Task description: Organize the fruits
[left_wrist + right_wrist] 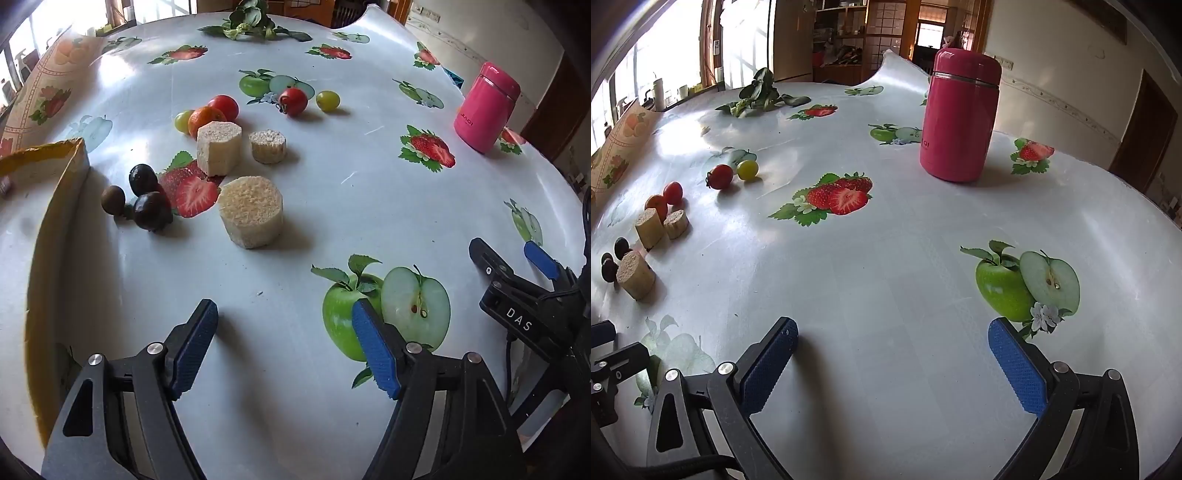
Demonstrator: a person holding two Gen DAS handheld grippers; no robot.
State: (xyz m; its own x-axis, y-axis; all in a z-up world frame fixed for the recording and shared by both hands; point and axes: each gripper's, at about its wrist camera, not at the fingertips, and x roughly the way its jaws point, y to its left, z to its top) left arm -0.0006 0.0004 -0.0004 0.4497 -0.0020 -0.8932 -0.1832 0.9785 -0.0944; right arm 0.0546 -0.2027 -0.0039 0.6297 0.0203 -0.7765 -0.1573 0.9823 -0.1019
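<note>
Nearest the left wrist camera, the left hand-held gripper point(284, 325) hovers low over the worktop point(332, 221) with its blue pads spread wide and nothing between them. Likewise the right hand-held gripper point(892, 341) gapes apart, empty, above bare cloth.

By the look of things, sorting has hardly begun. Every fruit lies loose: three dark fruits point(142, 195) clustered just beside the yellow tray point(59, 177), an orange point(203, 120) touching a red tomato point(223, 107) and a green grape point(183, 121), and farther off a second tomato point(293, 101) near another grape point(327, 100). Three pale cut cylinders point(251, 210) stand among them.

Only one small brownish item shows at the tray's cropped edge; the rest of its visible floor is bare. Standing well apart on the right, the pink canister point(960, 118) is lidded, its contents hidden.
</note>
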